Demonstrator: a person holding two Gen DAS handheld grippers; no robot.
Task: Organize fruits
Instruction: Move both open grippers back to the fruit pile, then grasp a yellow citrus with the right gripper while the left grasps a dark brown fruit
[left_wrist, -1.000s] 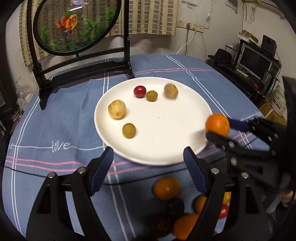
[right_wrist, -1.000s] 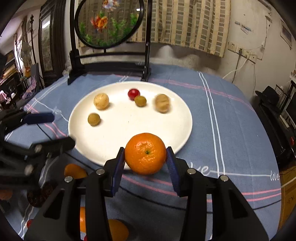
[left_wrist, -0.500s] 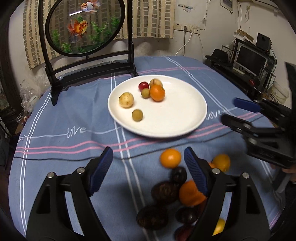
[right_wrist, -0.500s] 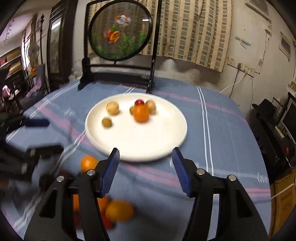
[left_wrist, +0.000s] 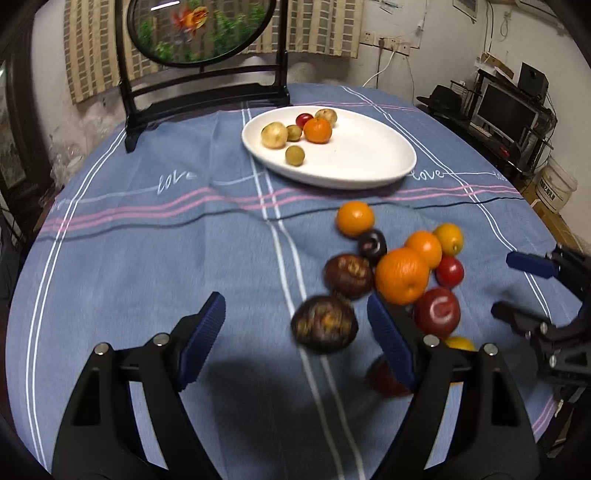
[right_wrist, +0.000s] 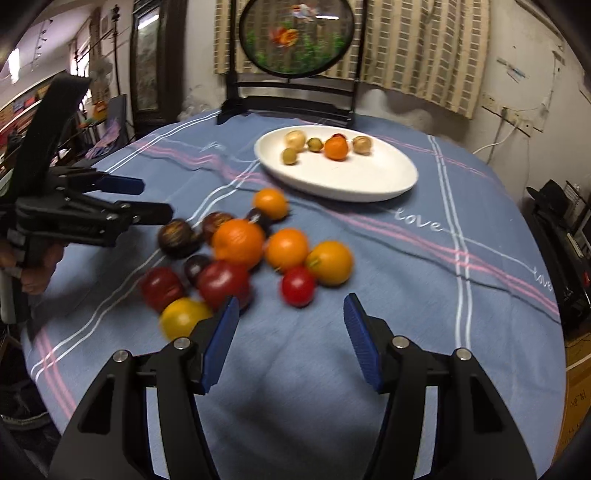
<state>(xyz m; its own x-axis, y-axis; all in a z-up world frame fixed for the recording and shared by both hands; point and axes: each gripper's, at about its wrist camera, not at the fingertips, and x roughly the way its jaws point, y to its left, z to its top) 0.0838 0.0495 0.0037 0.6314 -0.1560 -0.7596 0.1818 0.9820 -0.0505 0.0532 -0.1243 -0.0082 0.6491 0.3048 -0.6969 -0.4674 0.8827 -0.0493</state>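
A white plate (left_wrist: 369, 162) (right_wrist: 351, 177) at the far side of the blue cloth holds several small fruits and one orange (left_wrist: 317, 130) (right_wrist: 336, 148). Nearer lies a loose pile of oranges, red fruits and dark fruits around a big orange (left_wrist: 402, 275) (right_wrist: 238, 242). My left gripper (left_wrist: 295, 306) (right_wrist: 151, 199) is open above the pile's left edge. A dark brown fruit (left_wrist: 324, 324) shows between its fingers, untouched. My right gripper (right_wrist: 291, 306) (left_wrist: 511, 286) is open and holds nothing. It hangs just short of the pile, near a red fruit (right_wrist: 298, 286).
A round goldfish screen on a black stand (left_wrist: 203, 29) (right_wrist: 295, 37) stands behind the plate. A thin black cord (left_wrist: 461, 205) crosses the cloth. A hand (right_wrist: 37, 273) holds the left gripper. A monitor and shelves (left_wrist: 506, 110) stand off to the right of the round table.
The right gripper let go of the orange, which now rests on the plate among the small fruits. Both grippers drew back from the plate to the fruit pile.
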